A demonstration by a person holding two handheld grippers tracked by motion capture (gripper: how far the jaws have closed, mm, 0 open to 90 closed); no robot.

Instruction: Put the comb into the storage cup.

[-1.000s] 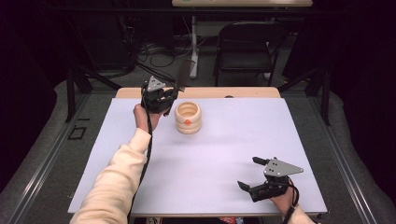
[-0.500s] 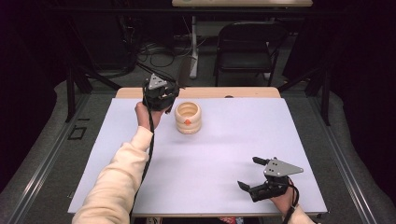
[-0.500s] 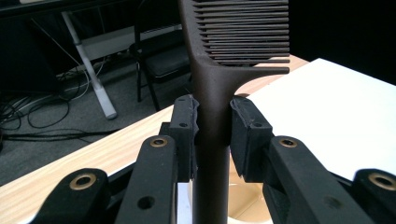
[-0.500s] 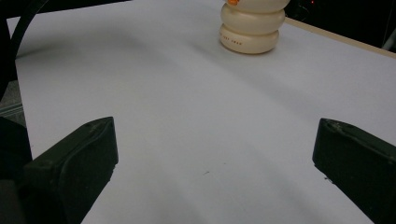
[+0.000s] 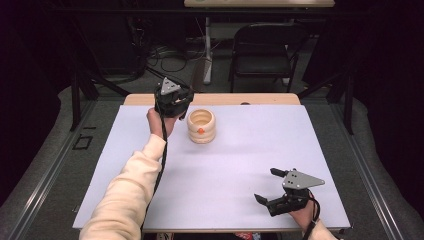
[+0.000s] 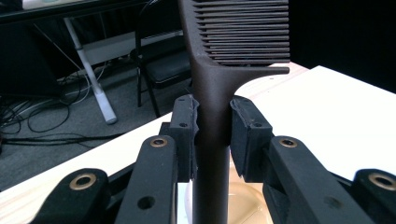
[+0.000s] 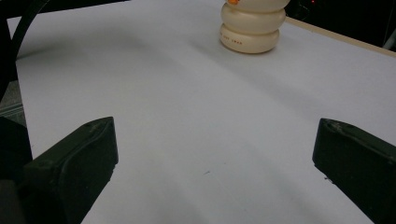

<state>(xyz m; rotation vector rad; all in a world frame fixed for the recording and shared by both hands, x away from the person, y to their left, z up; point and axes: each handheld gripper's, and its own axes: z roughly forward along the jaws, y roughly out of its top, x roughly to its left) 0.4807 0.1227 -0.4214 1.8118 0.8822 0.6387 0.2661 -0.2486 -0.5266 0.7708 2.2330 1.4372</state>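
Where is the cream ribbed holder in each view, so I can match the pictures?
High view: cream holder upper middle of the white table, just right of the left gripper.
Left gripper view: its rim at the bottom edge, behind the gripped comb.
Right gripper view: top, right of centre.
Shared landmark: the holder's orange spot.

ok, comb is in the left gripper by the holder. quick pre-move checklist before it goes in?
1. Left gripper shut on the comb handle: ok.
2. Comb upright between the pads, teeth up: ok.
3. Cream holder upright on the white table, mouth open: ok.
4. Comb's lower end centred over the holder's mouth: cannot tell.
5. Right gripper open, holding nothing, well apart from the holder: ok.
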